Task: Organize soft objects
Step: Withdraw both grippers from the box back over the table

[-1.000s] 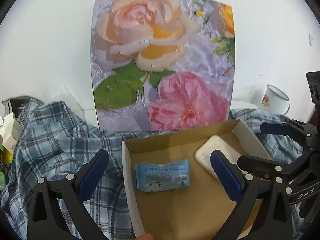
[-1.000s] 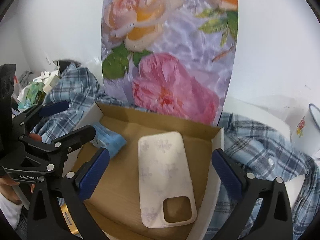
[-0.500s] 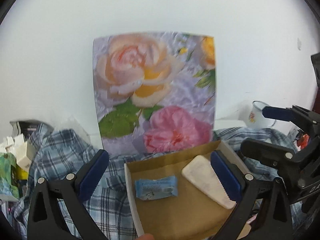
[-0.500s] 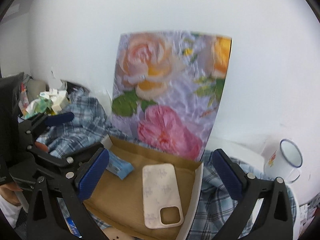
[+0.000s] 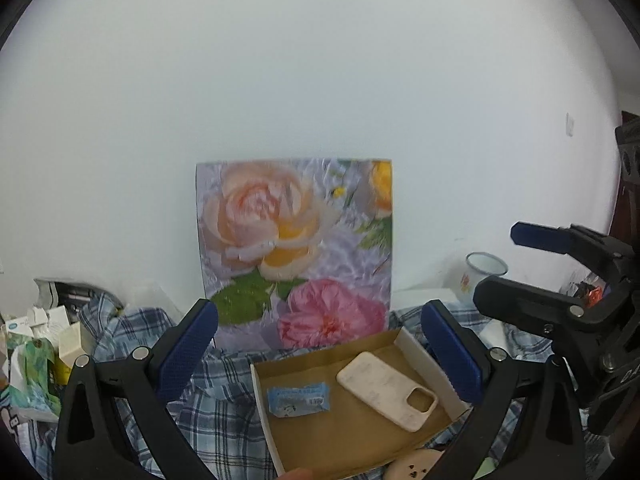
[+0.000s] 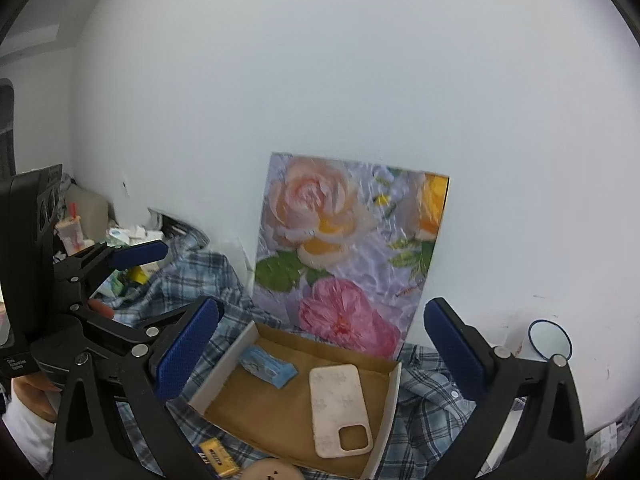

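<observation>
A shallow cardboard box [image 5: 344, 436] [image 6: 276, 428] lies on a blue plaid shirt [image 5: 224, 396] [image 6: 208, 280]. Inside it rest a small blue tissue pack [image 5: 298, 399] [image 6: 267, 366] on the left and a cream phone case [image 5: 386, 384] [image 6: 339, 408] on the right. My left gripper [image 5: 320, 346] is open, raised above and behind the box, holding nothing. My right gripper [image 6: 320, 344] is also open and empty, high over the box. Each gripper shows at the edge of the other's view, the right one [image 5: 560, 264] and the left one [image 6: 120, 280].
A flower picture [image 5: 296, 252] [image 6: 344, 256] leans on the white wall behind the box. An enamel mug [image 5: 482, 276] [image 6: 548, 338] stands at the right. Small boxes and packets [image 5: 36, 356] clutter the left. A yellow pack [image 6: 218, 458] and a round beige thing [image 6: 272, 472] lie before the box.
Both grippers have pulled up and back from the box, so the box and picture look smaller and lower. Both stayed open. The tissue pack and phone case have not moved.
</observation>
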`<state>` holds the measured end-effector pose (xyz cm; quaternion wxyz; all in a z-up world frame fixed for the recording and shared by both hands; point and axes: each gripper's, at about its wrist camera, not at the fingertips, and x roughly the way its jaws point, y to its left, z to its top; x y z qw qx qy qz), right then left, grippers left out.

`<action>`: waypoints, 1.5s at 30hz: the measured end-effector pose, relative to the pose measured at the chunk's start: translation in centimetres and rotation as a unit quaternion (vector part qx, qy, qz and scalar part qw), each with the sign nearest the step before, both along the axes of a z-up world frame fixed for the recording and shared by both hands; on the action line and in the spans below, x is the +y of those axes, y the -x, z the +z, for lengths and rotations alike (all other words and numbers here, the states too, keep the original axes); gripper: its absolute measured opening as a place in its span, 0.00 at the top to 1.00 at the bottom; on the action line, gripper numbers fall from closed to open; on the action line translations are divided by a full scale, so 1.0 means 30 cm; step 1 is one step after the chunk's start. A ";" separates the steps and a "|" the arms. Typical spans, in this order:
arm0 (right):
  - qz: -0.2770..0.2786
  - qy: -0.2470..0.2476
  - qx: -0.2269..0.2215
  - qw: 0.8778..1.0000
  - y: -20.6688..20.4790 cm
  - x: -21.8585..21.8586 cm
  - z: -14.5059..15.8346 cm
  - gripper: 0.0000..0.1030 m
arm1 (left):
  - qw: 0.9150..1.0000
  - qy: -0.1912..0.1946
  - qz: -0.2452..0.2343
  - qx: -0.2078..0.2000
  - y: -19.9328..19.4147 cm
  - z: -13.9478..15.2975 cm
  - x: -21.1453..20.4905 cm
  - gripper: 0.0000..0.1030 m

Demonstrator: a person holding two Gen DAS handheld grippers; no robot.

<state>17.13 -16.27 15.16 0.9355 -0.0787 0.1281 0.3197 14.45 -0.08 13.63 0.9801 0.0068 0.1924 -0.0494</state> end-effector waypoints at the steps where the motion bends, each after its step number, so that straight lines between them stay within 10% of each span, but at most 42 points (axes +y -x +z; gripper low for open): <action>1: 0.002 -0.002 -0.002 1.000 0.016 -0.004 0.010 0.00 | 1.000 0.001 -0.002 -0.005 0.016 0.017 0.000 0.00; 22: 0.032 -0.009 -0.074 0.997 0.371 -0.097 0.079 0.00 | 0.997 -0.001 -0.054 -0.058 0.336 0.192 0.004 0.00; 45: 0.045 -0.008 0.036 0.998 0.397 -0.258 -0.326 0.00 | 0.994 -0.016 -0.091 0.063 0.336 -0.228 -0.018 0.00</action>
